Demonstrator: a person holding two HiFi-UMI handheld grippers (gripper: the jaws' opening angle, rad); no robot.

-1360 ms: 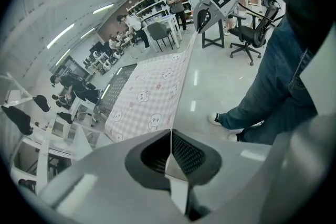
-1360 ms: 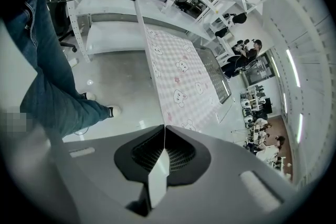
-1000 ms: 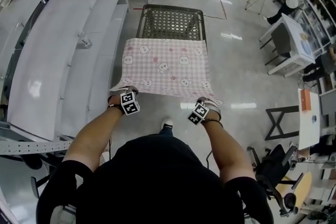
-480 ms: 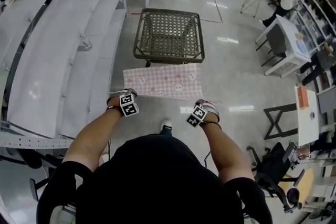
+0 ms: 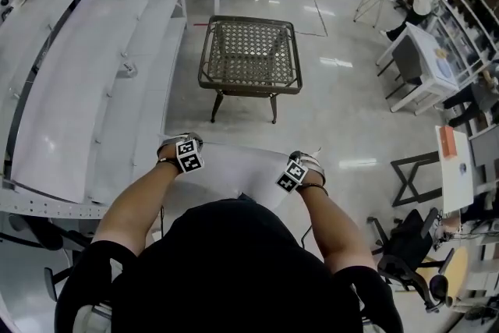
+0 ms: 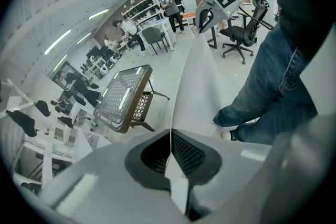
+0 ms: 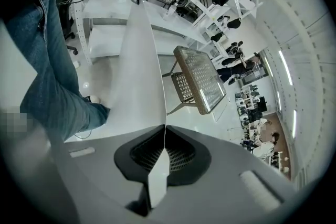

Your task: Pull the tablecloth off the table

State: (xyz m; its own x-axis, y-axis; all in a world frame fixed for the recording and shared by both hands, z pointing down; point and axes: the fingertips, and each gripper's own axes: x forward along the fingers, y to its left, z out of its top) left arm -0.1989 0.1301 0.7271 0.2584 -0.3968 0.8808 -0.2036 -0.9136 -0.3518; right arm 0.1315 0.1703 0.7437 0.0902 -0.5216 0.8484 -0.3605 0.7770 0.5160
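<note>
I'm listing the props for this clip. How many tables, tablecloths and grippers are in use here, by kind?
table: 1
tablecloth: 1, off the table and held at both ends
grippers: 2, the left gripper and the right gripper, each shut on the tablecloth
Total: 4

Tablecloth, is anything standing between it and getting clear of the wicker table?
Nothing visible does. The tablecloth hangs between the left tool and the right tool, both shut on its edge. It is apart from the wicker table, with floor showing between them.
</note>
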